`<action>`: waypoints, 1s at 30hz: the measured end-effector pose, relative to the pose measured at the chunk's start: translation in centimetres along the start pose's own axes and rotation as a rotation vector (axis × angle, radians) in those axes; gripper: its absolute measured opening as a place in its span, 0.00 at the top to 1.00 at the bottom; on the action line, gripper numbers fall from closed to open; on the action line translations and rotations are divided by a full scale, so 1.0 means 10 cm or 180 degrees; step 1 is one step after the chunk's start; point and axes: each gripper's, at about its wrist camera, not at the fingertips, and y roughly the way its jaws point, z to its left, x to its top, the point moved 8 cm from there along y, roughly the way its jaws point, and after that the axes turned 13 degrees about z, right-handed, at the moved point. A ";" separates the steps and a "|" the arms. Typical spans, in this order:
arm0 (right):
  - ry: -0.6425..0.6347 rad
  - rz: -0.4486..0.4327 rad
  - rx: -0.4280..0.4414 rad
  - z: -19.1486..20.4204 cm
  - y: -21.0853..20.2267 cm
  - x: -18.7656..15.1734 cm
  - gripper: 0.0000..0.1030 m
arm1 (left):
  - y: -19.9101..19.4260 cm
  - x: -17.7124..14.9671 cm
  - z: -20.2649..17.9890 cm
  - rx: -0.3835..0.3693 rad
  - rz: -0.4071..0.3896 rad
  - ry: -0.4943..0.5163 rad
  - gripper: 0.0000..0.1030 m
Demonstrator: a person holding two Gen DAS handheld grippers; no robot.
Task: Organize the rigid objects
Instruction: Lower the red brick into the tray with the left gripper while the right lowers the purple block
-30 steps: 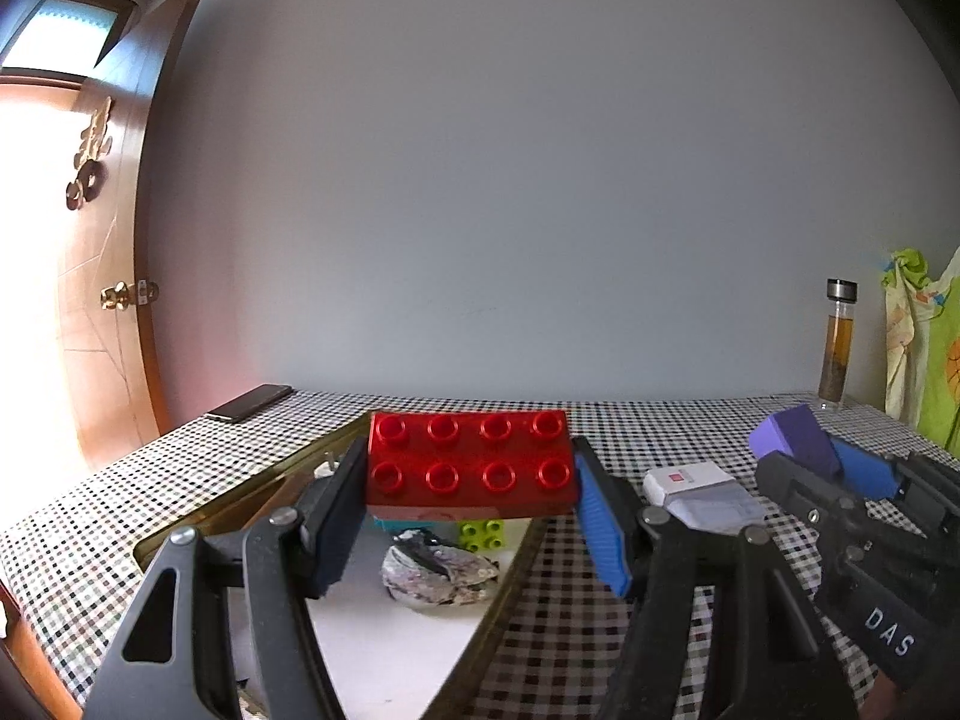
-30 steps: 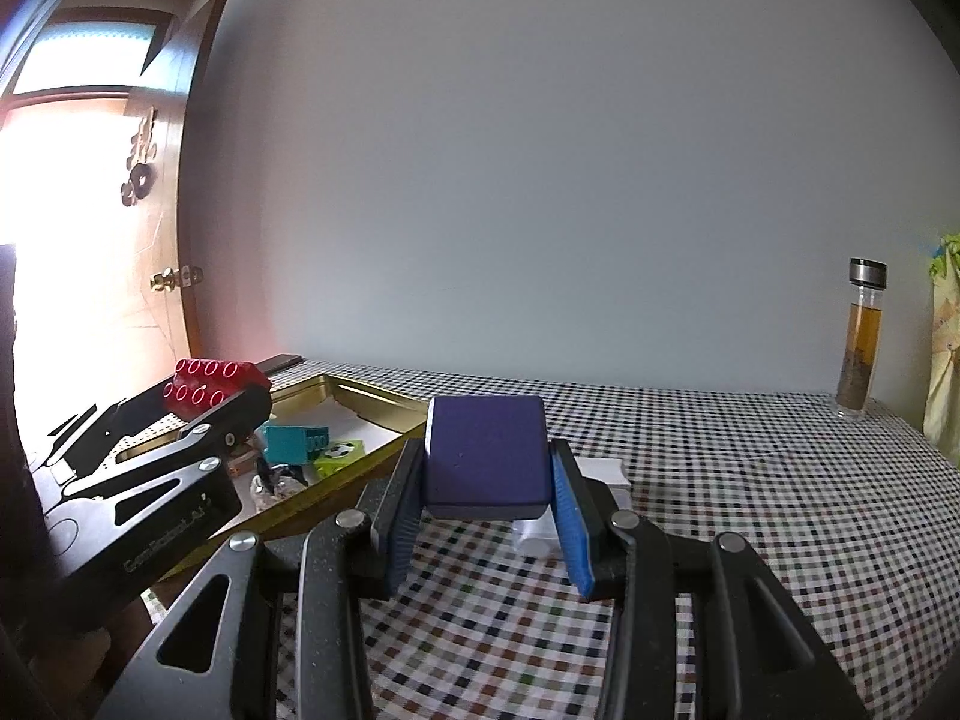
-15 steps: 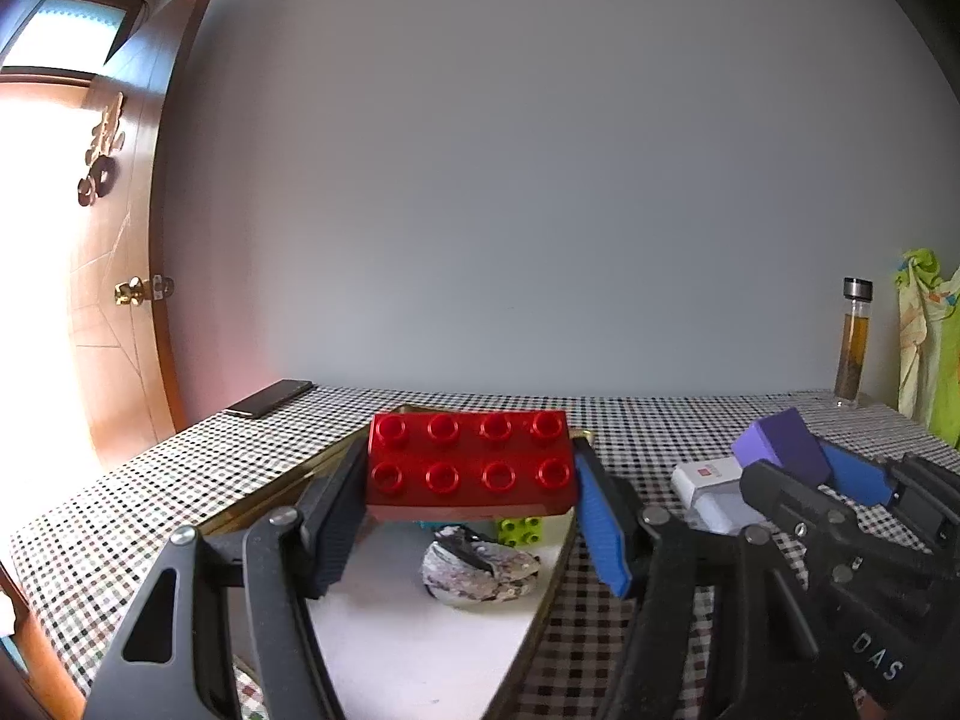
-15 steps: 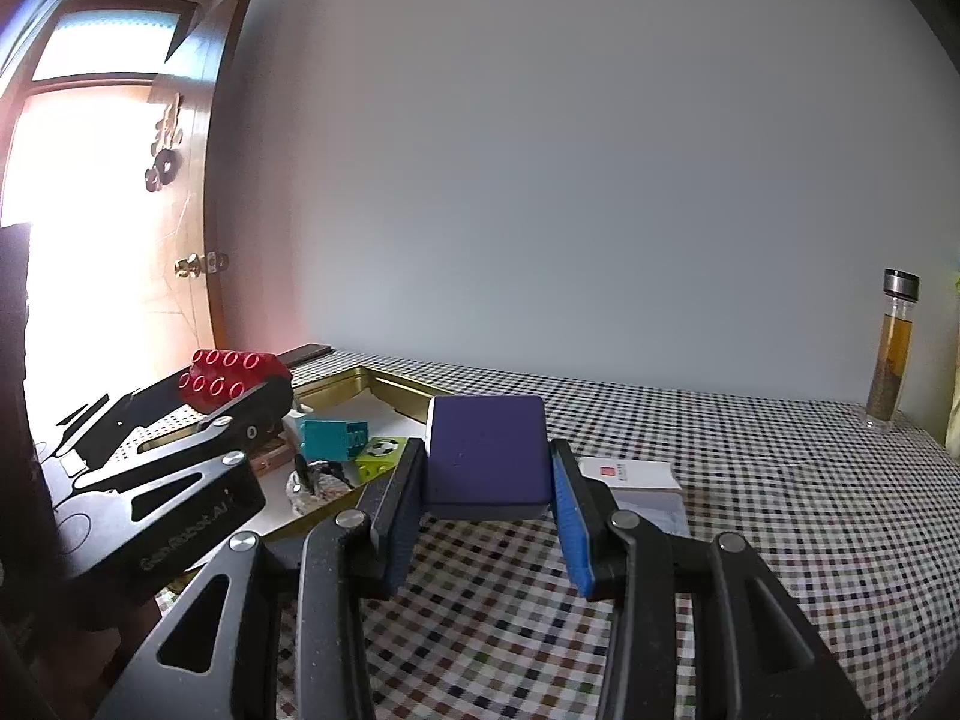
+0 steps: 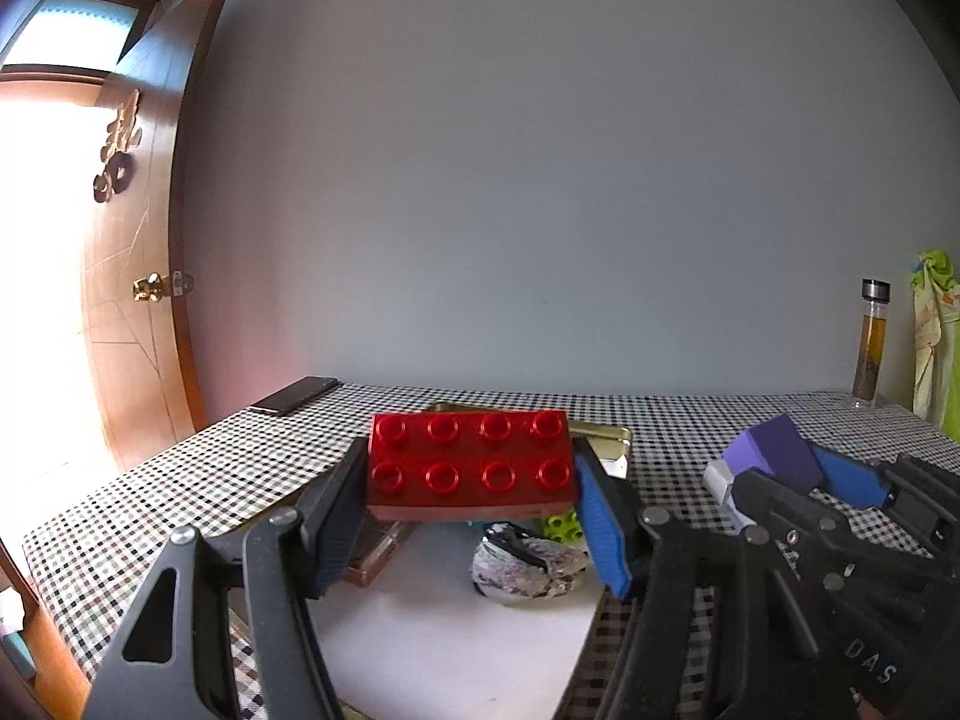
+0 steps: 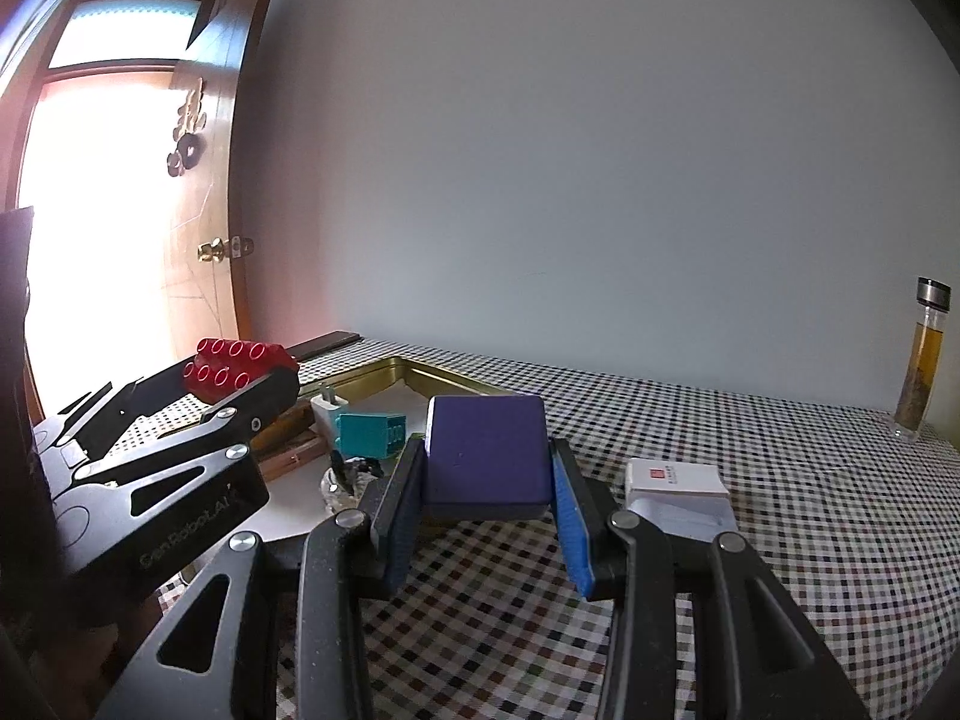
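My left gripper (image 5: 471, 468) is shut on a red eight-stud brick (image 5: 471, 462) and holds it above a gold-rimmed tray (image 5: 606, 435) with a white floor. My right gripper (image 6: 487, 462) is shut on a purple block (image 6: 487, 456), held over the tray's right edge. Each gripper shows in the other's view: the left with the red brick (image 6: 237, 363), the right with the purple block (image 5: 774, 450). In the tray lie a teal brick (image 6: 369, 435), a lime brick (image 5: 564, 527), a crumpled foil lump (image 5: 525, 561), a brown wooden piece (image 6: 288, 450) and a white plug (image 6: 327, 411).
A white box with a red label (image 6: 675, 483) lies on the checkered tablecloth (image 6: 780, 480) right of the tray. A glass bottle of amber liquid (image 6: 921, 360) stands at the far right. A dark phone (image 5: 294, 395) lies at the far left corner. A wooden door (image 5: 129, 300) stands left.
Both grippers have risen and moved toward the tray, still holding their blocks. The white box has shifted right in the right wrist view.
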 end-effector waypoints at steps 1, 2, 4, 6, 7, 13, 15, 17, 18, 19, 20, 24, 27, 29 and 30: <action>-0.0008 0.0003 0.0008 0.01 0.00 0.00 0.58 | -0.01 0.00 0.02 0.0012 -0.0007 -0.0001 0.38; -0.0016 0.0004 0.0014 0.03 0.01 0.00 0.58 | 0.01 0.00 0.04 0.0018 -0.0011 -0.0004 0.38; -0.0040 0.0009 0.0028 0.06 0.01 0.00 0.58 | 0.00 0.00 0.07 0.0032 -0.0021 -0.0003 0.38; -0.0070 0.0032 0.0052 0.10 0.04 0.01 0.58 | 0.00 0.00 0.11 0.0059 -0.0025 -0.0006 0.38; -0.0079 0.0044 0.0064 0.10 0.05 0.01 0.58 | 0.01 0.01 0.14 0.0077 -0.0022 -0.0012 0.38; -0.0103 0.0119 0.0169 0.19 0.17 0.05 0.58 | 0.07 0.03 0.35 0.0235 0.0051 -0.0057 0.38; -0.0112 0.0149 0.0213 0.23 0.20 0.06 0.58 | 0.11 0.05 0.41 0.0279 0.0099 -0.0072 0.38; -0.0129 0.0205 0.0285 0.30 0.25 0.05 0.58 | 0.17 0.06 0.46 0.0340 0.0196 -0.0039 0.38; -0.0133 0.0236 0.0324 0.33 0.27 0.06 0.58 | 0.19 0.05 0.48 0.0349 0.0241 -0.0035 0.38; -0.0139 0.0290 0.0381 0.38 0.31 0.06 0.58 | 0.23 0.06 0.50 0.0334 0.0310 -0.0029 0.38; -0.0145 0.0344 0.0437 0.42 0.35 0.05 0.58 | 0.25 0.06 0.51 0.0326 0.0369 -0.0015 0.38; -0.0131 0.0558 0.0674 0.59 0.50 0.06 0.58 | 0.44 0.02 0.57 0.0313 0.0664 0.0037 0.38; -0.0165 0.0664 0.0760 0.72 0.60 0.05 0.58 | 0.59 -0.04 0.63 0.0317 0.0873 0.0007 0.38; -0.0184 0.0739 0.0784 0.78 0.66 0.04 0.58 | 0.67 -0.07 0.68 0.0372 0.0954 -0.0002 0.38; -0.0189 0.0776 0.0803 0.81 0.70 0.03 0.58 | 0.69 -0.09 0.69 0.0396 0.0970 -0.0001 0.38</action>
